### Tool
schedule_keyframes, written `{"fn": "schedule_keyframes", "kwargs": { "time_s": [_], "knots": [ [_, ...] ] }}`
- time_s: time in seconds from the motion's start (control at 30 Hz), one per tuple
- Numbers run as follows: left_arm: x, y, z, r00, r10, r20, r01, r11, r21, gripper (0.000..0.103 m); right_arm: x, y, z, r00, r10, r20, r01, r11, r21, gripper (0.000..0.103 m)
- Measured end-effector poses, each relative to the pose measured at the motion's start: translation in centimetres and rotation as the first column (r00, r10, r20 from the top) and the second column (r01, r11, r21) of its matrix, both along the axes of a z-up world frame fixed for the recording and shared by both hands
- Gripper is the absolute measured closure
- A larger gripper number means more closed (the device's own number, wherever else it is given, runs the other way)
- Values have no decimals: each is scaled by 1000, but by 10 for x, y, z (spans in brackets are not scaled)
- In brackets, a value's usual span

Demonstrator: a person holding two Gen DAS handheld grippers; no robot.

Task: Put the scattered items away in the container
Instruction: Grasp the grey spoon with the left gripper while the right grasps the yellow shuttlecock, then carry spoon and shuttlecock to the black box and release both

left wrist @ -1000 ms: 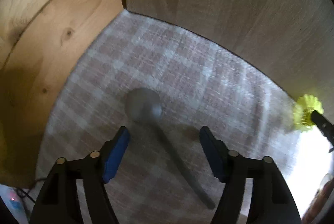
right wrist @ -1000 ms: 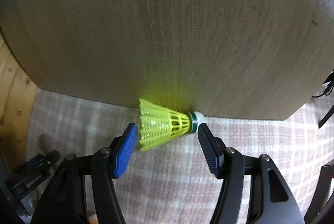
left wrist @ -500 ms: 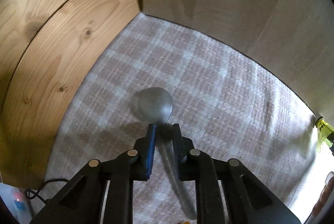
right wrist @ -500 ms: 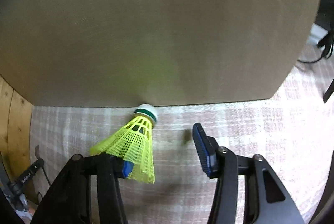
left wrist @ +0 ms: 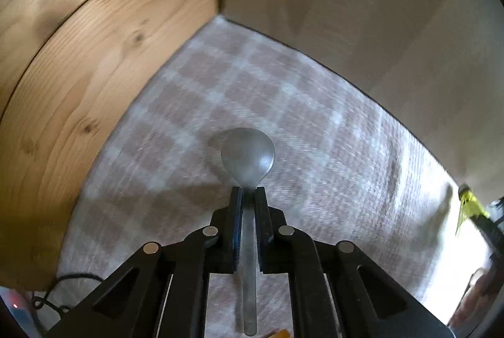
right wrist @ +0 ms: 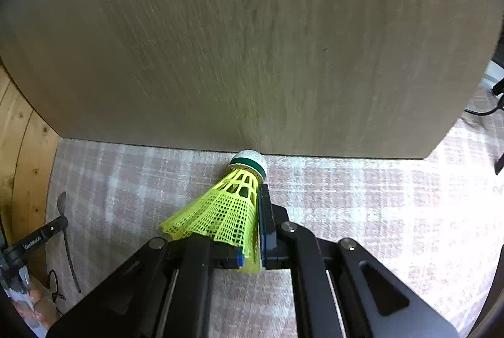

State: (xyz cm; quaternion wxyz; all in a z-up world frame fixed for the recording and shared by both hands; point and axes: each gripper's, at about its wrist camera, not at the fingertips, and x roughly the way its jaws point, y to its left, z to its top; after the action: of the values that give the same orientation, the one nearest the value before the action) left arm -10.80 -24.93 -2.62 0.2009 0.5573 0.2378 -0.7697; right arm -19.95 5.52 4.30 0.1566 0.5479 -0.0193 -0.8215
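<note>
The grey metal spoon (left wrist: 247,155) is lying on the pink checked cloth (left wrist: 315,130), bowl pointing to 12 o'clock, and the left gripper (left wrist: 247,196) is pinching its neck, blue pads pressed against the handle on both sides. Over at 3 o'clock (right at the frame edge) the yellow shuttlecock (right wrist: 230,212) is sitting in the right gripper (right wrist: 252,250), which is squeezing the mesh skirt flat, white cork tip touching the grey-brown panel (right wrist: 252,39) at 12. Knotty pine boards (left wrist: 78,70) are filling the 9 o'clock side.
</note>
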Motion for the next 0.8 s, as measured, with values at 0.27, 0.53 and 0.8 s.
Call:
{"fn": "schedule_keyframes", "kwargs": {
  "time_s": [0.27,0.53,0.8],
  "knots": [
    [24,-2,36,999,-12,-51,9,998,-63,96,28,18,38,999,27,-45,-29,998,-54,97],
    [30,44,100,988,-76,-132,61,991,-117,96,71,57,79,995,32,-89,-37,997,-63,97],
    [52,129,170,954,-217,-205,192,972,-135,96,148,141,108,990,-59,-127,45,993,-108,97]
  ]
}}
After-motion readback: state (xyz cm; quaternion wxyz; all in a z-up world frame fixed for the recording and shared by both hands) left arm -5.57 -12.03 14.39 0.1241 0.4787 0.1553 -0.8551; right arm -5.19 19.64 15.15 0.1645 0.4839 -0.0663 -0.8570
